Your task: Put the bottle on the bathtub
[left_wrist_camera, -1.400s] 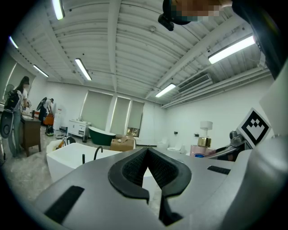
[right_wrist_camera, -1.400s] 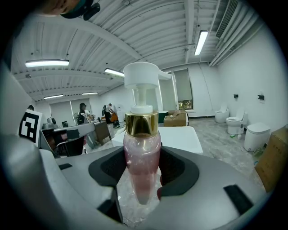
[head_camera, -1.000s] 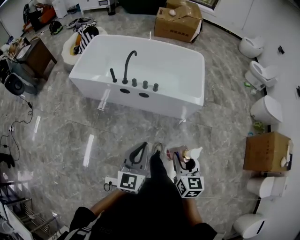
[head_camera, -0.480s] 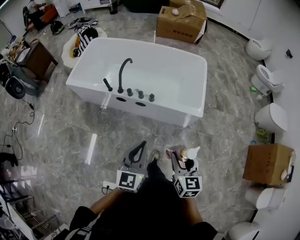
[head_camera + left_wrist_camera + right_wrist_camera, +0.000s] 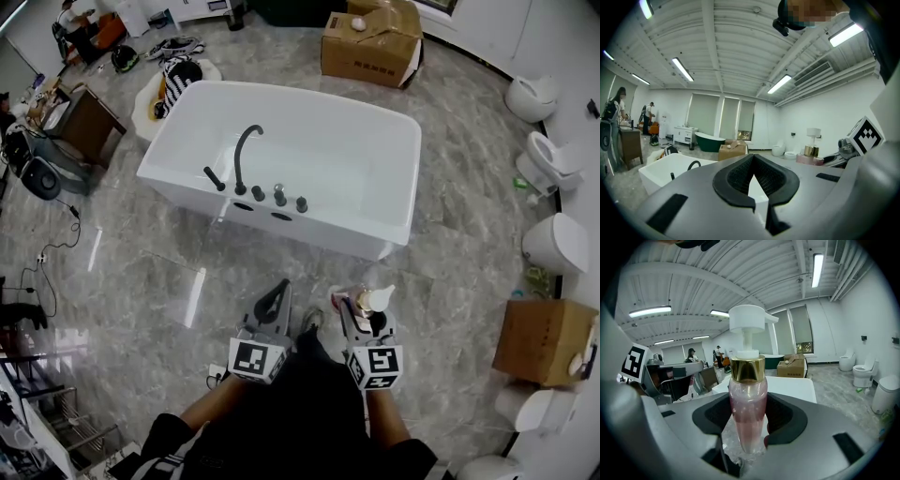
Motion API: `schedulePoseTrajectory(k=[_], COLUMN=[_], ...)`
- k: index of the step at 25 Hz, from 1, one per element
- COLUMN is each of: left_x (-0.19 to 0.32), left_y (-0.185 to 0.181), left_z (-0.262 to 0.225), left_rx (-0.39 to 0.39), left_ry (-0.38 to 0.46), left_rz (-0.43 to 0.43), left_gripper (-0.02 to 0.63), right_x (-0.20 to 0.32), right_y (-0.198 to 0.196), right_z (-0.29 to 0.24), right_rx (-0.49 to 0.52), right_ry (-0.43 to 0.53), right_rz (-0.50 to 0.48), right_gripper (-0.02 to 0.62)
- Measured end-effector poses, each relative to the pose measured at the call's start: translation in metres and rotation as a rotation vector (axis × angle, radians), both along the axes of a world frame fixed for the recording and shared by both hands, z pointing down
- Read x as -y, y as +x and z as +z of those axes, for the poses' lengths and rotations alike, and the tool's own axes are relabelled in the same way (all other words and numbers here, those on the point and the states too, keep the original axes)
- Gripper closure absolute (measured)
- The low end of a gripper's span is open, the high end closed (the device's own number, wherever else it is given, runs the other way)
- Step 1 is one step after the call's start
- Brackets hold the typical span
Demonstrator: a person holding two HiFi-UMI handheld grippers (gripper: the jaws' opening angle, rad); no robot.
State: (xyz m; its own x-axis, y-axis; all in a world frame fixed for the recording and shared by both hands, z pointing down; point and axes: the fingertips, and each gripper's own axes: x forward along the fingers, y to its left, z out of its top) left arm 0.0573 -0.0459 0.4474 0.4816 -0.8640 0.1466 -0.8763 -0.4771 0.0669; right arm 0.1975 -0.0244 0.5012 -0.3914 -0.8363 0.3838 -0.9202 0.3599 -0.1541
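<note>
A clear pink pump bottle [image 5: 747, 404] with a gold collar and white pump head stands upright between the jaws of my right gripper [image 5: 749, 420], which is shut on it. In the head view the bottle [image 5: 370, 302] sticks up from the right gripper [image 5: 361, 314], held above the floor short of the white bathtub [image 5: 394, 202]. A black curved tap [image 5: 242, 150] and several black knobs sit on the tub's near rim. My left gripper [image 5: 274, 302] is beside the right one, shut and holding nothing; its pads [image 5: 752, 176] meet at the tip.
Grey marble floor [image 5: 141, 272] lies between me and the tub. White toilets [image 5: 553, 239] line the right wall beside a cardboard box [image 5: 544, 337]. Another box [image 5: 370, 42] stands beyond the tub. A brown cabinet [image 5: 89, 122], cables and people are at the far left.
The view has shifted: the bathtub sits slightly further right and lower in the head view as I step closer. Both grippers keep their pose, bottle still held.
</note>
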Motion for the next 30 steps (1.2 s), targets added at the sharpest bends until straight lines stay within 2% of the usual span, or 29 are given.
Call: schedulePoseTrajectory(k=[14, 30], left_x=[0.044, 0.138], left_y=[0.022, 0.011], left_z=[0.002, 0.010], left_rx=[0.024, -0.006], left_ry=[-0.003, -0.004], left_rz=[0.030, 0.049], left_gripper=[0.591, 0.591], right_x=[0.031, 0.121], right_y=[0.014, -0.004], right_z=[0.015, 0.023], right_rx=[0.019, -0.009], right_ry=[-0.024, -0.030], right_rz=[0.018, 0.021], right_gripper=[0.377, 0.377])
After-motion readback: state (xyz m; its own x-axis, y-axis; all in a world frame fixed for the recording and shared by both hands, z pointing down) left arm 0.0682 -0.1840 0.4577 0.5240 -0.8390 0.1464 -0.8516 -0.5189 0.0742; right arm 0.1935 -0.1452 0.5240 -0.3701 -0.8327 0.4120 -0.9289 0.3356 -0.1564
